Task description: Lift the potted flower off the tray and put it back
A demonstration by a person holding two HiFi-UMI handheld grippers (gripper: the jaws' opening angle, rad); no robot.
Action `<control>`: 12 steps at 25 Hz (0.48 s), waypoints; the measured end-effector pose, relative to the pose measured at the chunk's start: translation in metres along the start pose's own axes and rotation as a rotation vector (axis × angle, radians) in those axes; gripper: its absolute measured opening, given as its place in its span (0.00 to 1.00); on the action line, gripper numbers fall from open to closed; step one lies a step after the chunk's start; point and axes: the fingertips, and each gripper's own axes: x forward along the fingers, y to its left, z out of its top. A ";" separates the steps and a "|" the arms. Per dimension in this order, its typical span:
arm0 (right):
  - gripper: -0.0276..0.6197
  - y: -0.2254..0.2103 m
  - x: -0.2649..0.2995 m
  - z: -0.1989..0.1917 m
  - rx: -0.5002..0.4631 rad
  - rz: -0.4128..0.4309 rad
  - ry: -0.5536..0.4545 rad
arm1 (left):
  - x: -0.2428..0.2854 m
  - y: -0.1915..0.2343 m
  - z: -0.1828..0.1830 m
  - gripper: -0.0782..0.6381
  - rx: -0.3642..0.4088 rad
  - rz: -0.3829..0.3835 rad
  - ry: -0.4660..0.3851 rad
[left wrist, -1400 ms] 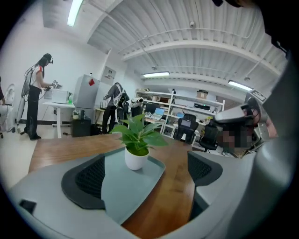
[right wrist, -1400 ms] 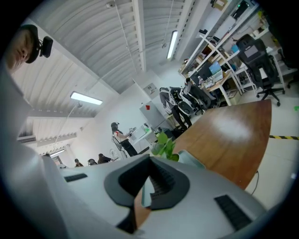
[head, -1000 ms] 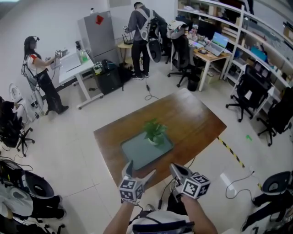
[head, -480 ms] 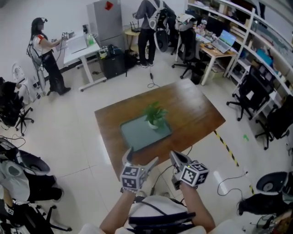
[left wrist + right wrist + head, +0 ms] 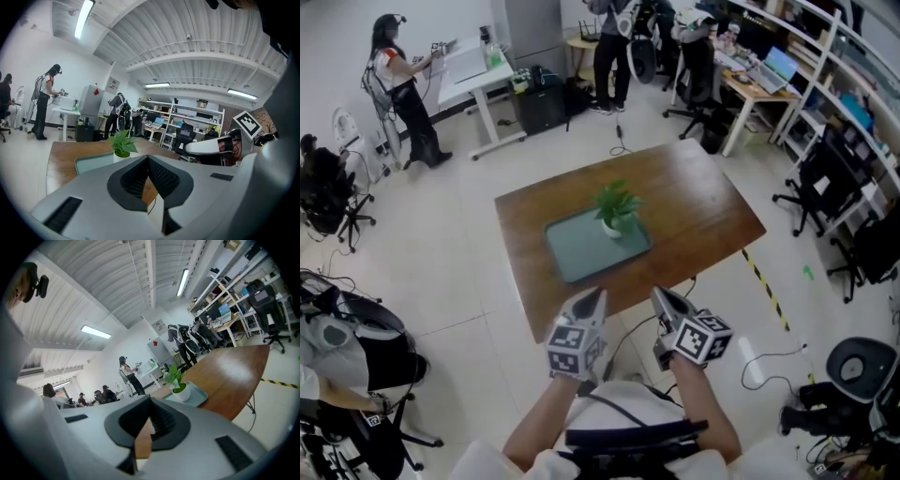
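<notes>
A small potted flower (image 5: 617,208) with green leaves and a white pot stands on a grey-green tray (image 5: 581,253) in the middle of a brown wooden table (image 5: 703,206). Both grippers hover short of the table's near edge, well away from the plant. My left gripper (image 5: 592,302) is shut; its jaws have just been closing with nothing between them. My right gripper (image 5: 661,298) is shut too and empty. In the left gripper view the flower (image 5: 123,145) and tray (image 5: 91,162) lie beyond the joined jaws. The right gripper view shows the flower (image 5: 178,380) ahead on the tray (image 5: 199,397).
Office chairs (image 5: 811,183) and shelving (image 5: 825,56) line the right side. A white desk (image 5: 473,70) with a person (image 5: 398,80) beside it stands at the back left. Yellow-black floor tape (image 5: 764,286) runs past the table's right corner. More chairs (image 5: 347,328) crowd the left.
The left gripper's jaws went from spread wide to shut, and that hand rose a little toward the table edge. The right gripper stayed shut. The flower and tray have not moved.
</notes>
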 end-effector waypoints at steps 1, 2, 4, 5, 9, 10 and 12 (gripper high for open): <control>0.05 -0.002 -0.001 -0.002 0.003 0.002 0.004 | 0.000 -0.003 -0.003 0.11 0.000 0.000 0.007; 0.05 -0.003 -0.002 -0.004 0.004 0.002 0.009 | 0.000 -0.006 -0.006 0.11 -0.002 -0.001 0.016; 0.05 -0.002 -0.006 -0.007 -0.011 0.003 0.016 | -0.002 -0.013 -0.009 0.11 -0.006 -0.004 0.029; 0.05 0.000 -0.007 -0.007 -0.031 0.005 0.019 | -0.003 -0.015 -0.010 0.11 -0.006 -0.004 0.031; 0.05 0.003 -0.009 -0.011 -0.112 0.016 0.029 | -0.003 -0.017 -0.013 0.11 -0.019 0.005 0.032; 0.05 0.004 -0.010 -0.013 -0.117 0.018 0.032 | -0.003 -0.018 -0.014 0.11 -0.028 0.006 0.032; 0.05 0.006 -0.013 -0.014 -0.117 0.023 0.037 | -0.006 -0.019 -0.013 0.11 -0.037 0.011 0.028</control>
